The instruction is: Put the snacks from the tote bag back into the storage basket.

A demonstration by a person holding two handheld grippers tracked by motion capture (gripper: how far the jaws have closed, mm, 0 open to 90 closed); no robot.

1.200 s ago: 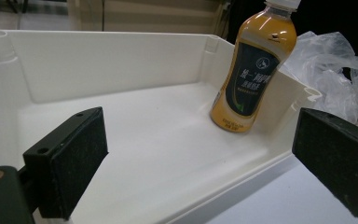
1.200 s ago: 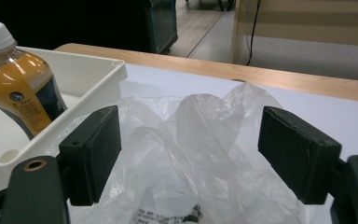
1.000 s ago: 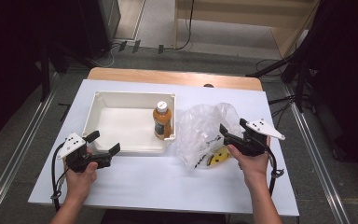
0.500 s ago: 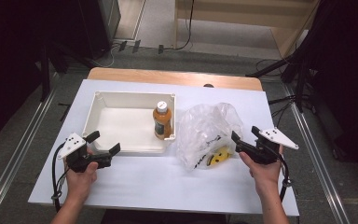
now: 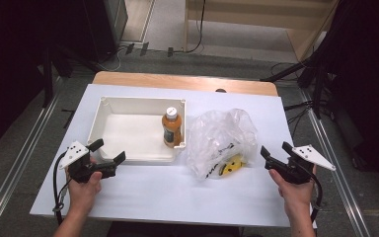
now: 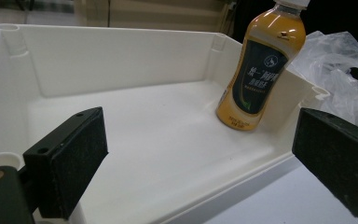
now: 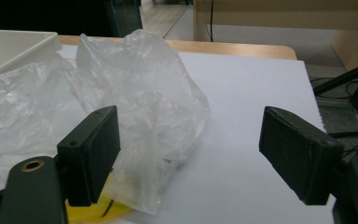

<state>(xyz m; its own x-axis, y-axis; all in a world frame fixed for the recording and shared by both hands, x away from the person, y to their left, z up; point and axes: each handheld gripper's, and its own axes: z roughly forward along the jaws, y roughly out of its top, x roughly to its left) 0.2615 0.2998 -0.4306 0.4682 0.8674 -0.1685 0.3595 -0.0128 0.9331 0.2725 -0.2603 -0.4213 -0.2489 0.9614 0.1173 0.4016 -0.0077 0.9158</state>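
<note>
Two handheld black grippers, left gripper and right gripper, each topped by a grey three-cornered plate with small holes, square dark jaw pads, brass-ringed screw holes, black cables trailing, bare forearms, no sleeves

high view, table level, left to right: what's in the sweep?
left gripper → white bin → orange bottle at the bin's right end → clear plastic bag with a yellow item inside → right gripper
</note>
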